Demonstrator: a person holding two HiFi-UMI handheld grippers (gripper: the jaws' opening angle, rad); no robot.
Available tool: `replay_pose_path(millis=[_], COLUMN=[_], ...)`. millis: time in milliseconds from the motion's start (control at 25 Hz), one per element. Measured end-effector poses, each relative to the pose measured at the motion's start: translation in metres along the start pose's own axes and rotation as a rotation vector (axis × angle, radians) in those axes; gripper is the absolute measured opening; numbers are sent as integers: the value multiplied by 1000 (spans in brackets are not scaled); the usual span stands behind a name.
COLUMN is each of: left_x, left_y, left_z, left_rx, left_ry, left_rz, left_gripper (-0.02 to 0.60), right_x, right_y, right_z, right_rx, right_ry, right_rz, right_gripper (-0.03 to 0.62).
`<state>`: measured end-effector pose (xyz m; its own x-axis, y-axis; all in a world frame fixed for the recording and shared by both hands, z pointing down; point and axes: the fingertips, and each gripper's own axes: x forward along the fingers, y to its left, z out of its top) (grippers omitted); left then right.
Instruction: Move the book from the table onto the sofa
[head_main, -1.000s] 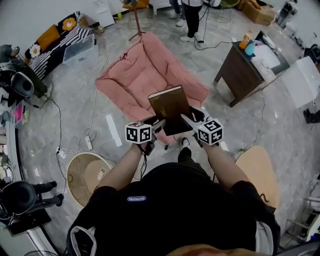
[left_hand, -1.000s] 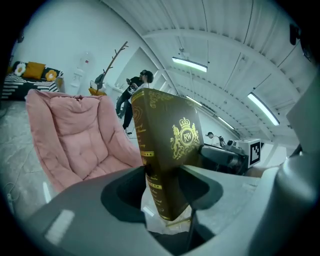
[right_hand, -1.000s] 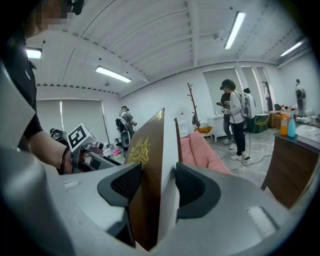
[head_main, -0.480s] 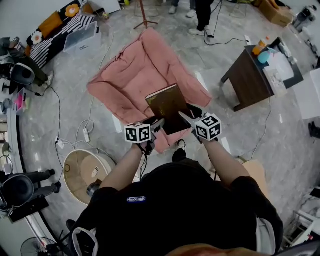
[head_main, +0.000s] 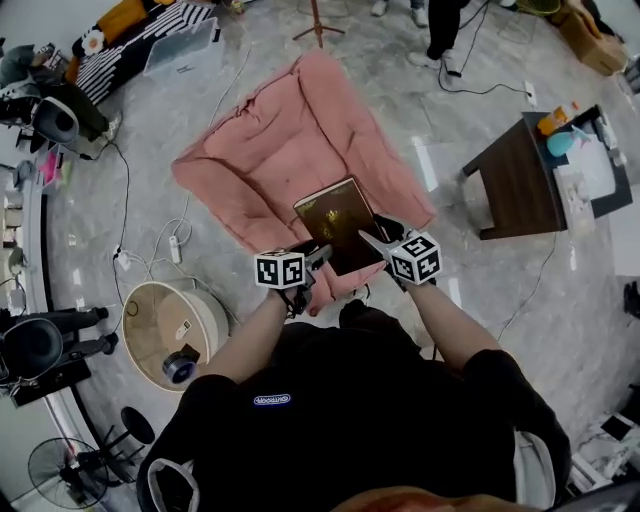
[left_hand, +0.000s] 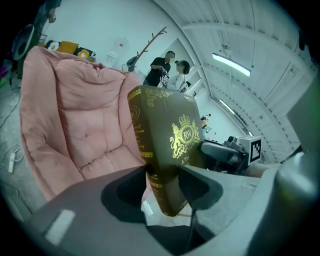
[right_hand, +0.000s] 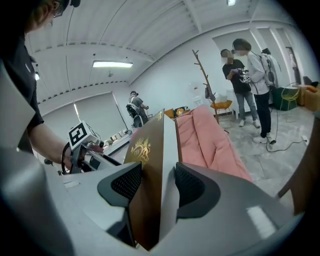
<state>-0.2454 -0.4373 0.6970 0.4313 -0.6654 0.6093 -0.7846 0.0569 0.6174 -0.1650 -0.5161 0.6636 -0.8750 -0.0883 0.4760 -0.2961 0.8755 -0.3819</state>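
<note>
A dark brown book (head_main: 338, 222) with a gold crest is held in the air over the near edge of the pink sofa cushion (head_main: 290, 150). My left gripper (head_main: 316, 256) is shut on the book's near left corner, and my right gripper (head_main: 372, 240) is shut on its near right edge. In the left gripper view the book's spine and crest (left_hand: 170, 145) stand between the jaws, with the pink sofa (left_hand: 80, 120) behind. The right gripper view shows the book (right_hand: 150, 165) clamped edge-on, the sofa (right_hand: 210, 142) beyond it.
A dark wooden table (head_main: 522, 178) with bottles and papers stands to the right. A round beige bin (head_main: 172, 332) sits at my lower left. Cables and a power strip (head_main: 176, 248) lie on the marble floor. People stand at the far end (head_main: 440, 30).
I have stepped forward with the book. The pink sofa now lies closer under it and the wooden table has slid toward the right edge. Both grippers keep their hold.
</note>
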Motion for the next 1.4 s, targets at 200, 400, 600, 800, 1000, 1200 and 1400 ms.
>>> replay_pose_path(millis=[200,400,600,800,1000,1200,1400], left_x=[13,33,62,101,140,168,194], left_y=[32,65,106,154,197,224,248], left_z=[-15,-31,-40,-46,-61,-82,-103], left_rx=[-48,-123,-155,-150,-170,-221,-304], left_ry=[51,93,164,243,295,341,386], left_rz=[48,16,-9,-41,-57,-56,-56], left_gripper=[207,207,206,206,206,206,206], right_x=[29,65,103,142,179,205,230], right_y=[-10,-22,-44,-74,-103,-124,-144], right_z=[-25,-49,-73,-105,-141,-171,-200], right_rx=[24,55,81,144,176,161,171], right_ry=[78,142,196,214,249,310,366], right_rz=[37,32,2,-47,-79,-85,-80], right_gripper=[227,227,229,227,227,227,222])
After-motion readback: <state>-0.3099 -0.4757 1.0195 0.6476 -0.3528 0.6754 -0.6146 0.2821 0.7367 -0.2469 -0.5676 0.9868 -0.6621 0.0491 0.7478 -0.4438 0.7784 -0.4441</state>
